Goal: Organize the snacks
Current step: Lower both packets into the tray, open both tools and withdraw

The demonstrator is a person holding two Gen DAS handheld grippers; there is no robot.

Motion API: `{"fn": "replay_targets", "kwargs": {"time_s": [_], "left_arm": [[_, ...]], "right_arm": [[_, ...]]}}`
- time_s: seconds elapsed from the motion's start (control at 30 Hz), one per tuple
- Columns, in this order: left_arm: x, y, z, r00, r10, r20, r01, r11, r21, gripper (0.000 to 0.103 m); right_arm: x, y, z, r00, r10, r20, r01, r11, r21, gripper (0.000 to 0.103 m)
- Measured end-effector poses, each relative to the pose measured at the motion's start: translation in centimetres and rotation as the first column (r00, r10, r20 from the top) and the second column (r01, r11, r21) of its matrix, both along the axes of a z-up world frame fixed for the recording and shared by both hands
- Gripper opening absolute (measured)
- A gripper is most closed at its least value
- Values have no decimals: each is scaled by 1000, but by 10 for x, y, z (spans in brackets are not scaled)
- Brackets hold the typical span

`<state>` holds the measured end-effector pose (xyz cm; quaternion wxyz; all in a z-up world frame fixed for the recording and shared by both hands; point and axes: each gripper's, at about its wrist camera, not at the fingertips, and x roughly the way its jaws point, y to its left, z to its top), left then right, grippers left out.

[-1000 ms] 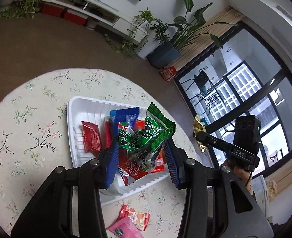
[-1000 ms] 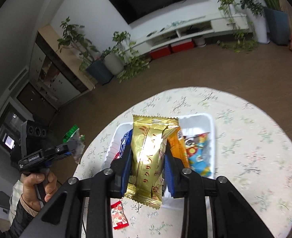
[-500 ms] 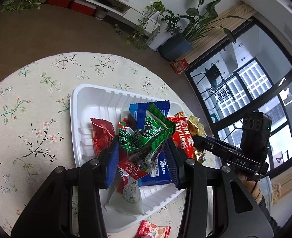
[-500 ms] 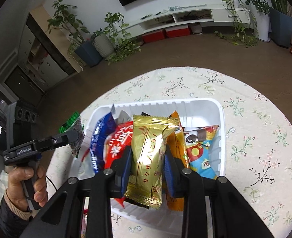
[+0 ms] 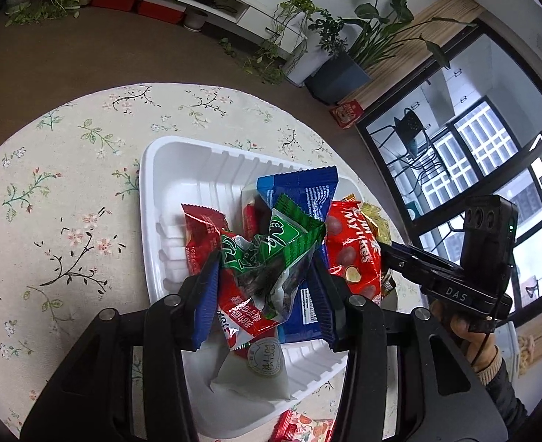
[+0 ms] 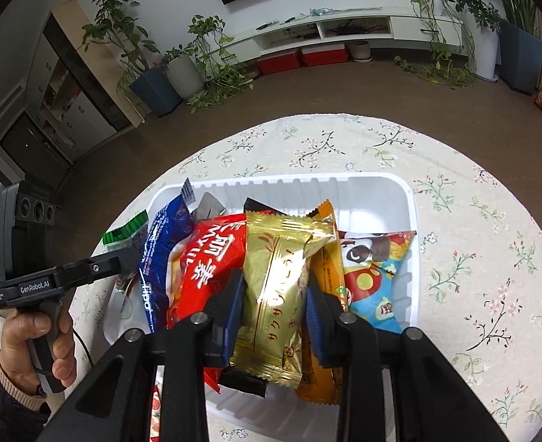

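A white tray (image 5: 182, 169) on the round floral table holds several snack packs: a blue pack (image 5: 300, 191), a red pack (image 5: 355, 250), a small red pack (image 5: 201, 235) and a white pack (image 5: 260, 372). My left gripper (image 5: 263, 287) is shut on a green snack pack (image 5: 282, 243) just above the tray. My right gripper (image 6: 271, 294) is shut on a gold snack pack (image 6: 274, 287) over the tray (image 6: 381, 180), among a red pack (image 6: 208, 261), an orange pack (image 6: 330, 269) and a blue cartoon pack (image 6: 374, 280).
A pink-red snack pack (image 5: 300, 425) lies on the tablecloth (image 5: 50, 202) just outside the tray's near edge. The table edge drops to brown floor all around. Plants and a TV bench stand far behind.
Both grippers have moved forward and down over the tray with their packs. The right gripper came in over the tray's right side. Neither has let go.
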<state>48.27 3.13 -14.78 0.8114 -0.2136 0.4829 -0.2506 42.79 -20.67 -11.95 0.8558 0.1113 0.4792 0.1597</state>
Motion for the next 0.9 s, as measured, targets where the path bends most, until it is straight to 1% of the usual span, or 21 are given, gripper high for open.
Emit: {"fn": "replay_targets", "kwargs": {"time_s": [0.2, 0.4, 0.47, 0.6, 0.77, 0.83, 0.9], "left_arm": [[-6, -1, 1, 1000, 1, 2, -1, 999, 34, 45], [-9, -3, 0, 1000, -1, -6, 1, 999, 39, 47], [-9, -5, -1, 1000, -1, -4, 1, 999, 48, 48], [-8, -3, -1, 1000, 23, -8, -23, 998, 57, 55], [-8, -1, 1, 1000, 31, -1, -31, 997, 69, 57], [-8, 0, 1, 999, 36, 1, -36, 997, 71, 62], [-9, 0, 1, 999, 44, 7, -45, 996, 75, 69]], "right_arm": [[1, 2, 0, 1000, -5, 8, 5, 1000, -10, 36], [-2, 4, 2, 1000, -11, 10, 11, 1000, -15, 37], [-3, 4, 2, 1000, -12, 12, 13, 1000, -20, 40], [-5, 1, 5, 999, -32, 23, 33, 999, -20, 44], [-5, -2, 9, 999, -42, 29, 43, 999, -20, 46], [-6, -3, 11, 998, -50, 33, 51, 999, -17, 47], [-7, -5, 12, 998, -57, 40, 58, 998, -12, 51]]}}
